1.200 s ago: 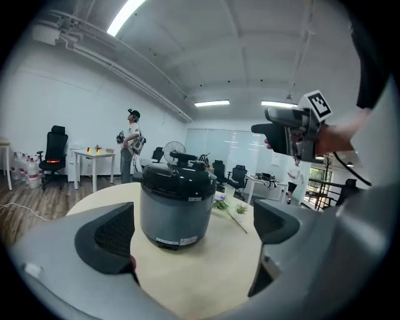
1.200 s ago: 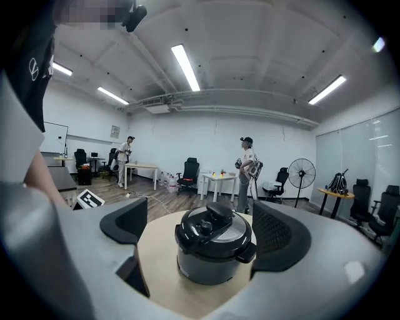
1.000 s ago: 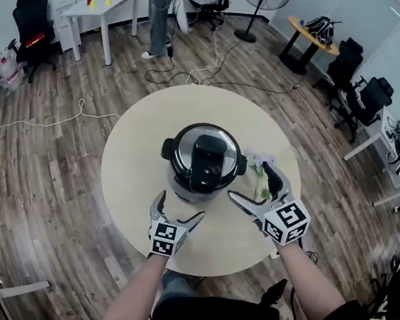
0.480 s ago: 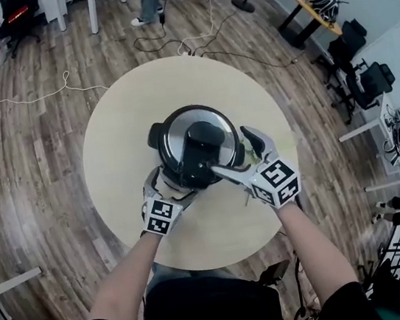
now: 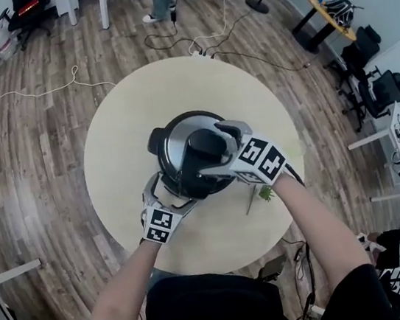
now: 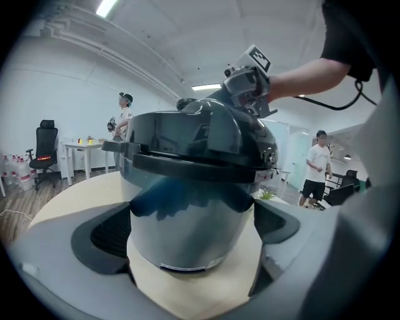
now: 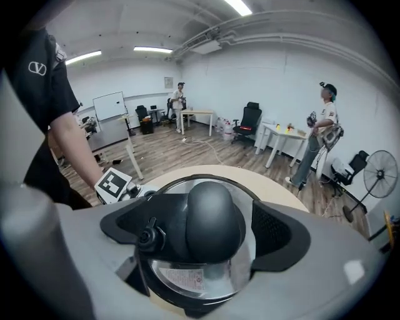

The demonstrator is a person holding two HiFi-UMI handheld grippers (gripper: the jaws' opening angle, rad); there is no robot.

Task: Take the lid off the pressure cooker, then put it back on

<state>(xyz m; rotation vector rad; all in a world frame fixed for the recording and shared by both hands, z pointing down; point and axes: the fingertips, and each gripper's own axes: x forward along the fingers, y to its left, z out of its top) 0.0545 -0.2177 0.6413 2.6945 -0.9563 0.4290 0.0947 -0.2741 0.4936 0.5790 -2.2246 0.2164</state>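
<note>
1. The pressure cooker (image 5: 171, 143) stands near the middle of the round tabletop (image 5: 116, 123), with its lid (image 7: 187, 278) seated on the pot.
2. The left gripper (image 5: 165, 195) sits low at the pot's near side. Its jaws are spread to either flank of the steel body, and neither pad clearly presses it. It would do well to close in enough to brace the pot, so the body does not turn with the lid.
3. The right gripper (image 5: 217, 149) hangs over the lid, jaws spread either side of the black knob (image 7: 211, 219) and pinching nothing.
4. The step in hand looks like taking hold of that knob: centre it between the pads, drop level with its widest part, then close squarely.
5. Such a lid likely needs a twist to unlock. It should turn first, then lift straight up and level.
</note>
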